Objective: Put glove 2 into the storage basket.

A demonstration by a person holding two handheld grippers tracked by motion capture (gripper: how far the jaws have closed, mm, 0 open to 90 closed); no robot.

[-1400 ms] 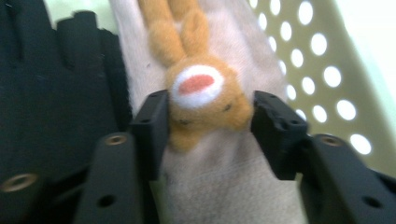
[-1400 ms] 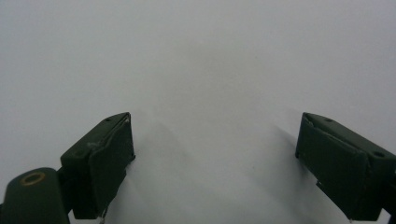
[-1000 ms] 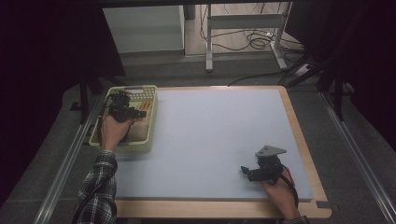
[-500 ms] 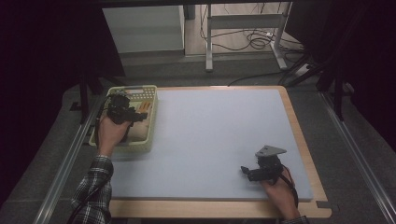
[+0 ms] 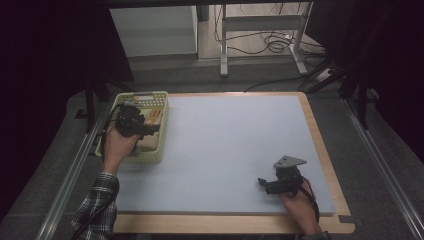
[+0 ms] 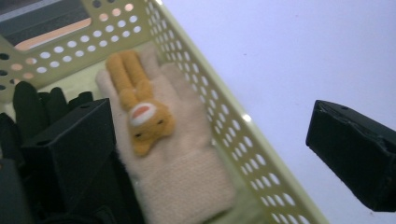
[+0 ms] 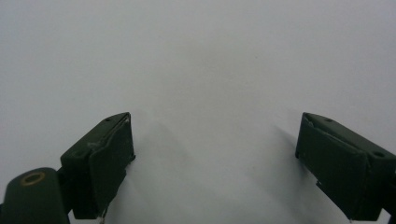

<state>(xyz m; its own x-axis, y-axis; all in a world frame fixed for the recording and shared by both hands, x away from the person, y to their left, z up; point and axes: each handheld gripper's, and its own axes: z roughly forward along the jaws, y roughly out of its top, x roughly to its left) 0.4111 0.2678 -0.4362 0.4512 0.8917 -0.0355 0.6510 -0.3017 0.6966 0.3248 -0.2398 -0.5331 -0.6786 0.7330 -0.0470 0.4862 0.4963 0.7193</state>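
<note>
We have the left gripper (image 5: 150, 126) over the pale green basket (image 5: 159, 150) at the worktop's (image 5: 235, 145) left edge, jaws spread wide and holding nothing. In the left gripper view one jaw sits inside the basket, the other outside above the worktop, with the basket's wall between them. Between the jaws lies a cream knitted glove (image 6: 180, 172) with an orange bunny (image 6: 140, 112) on it, flat in the basket along that wall; dark gloves (image 6: 35, 100) lie beside it. Near the front right corner our right gripper (image 5: 264, 185) rests low over bare worktop, jaws wide apart, empty.
</note>
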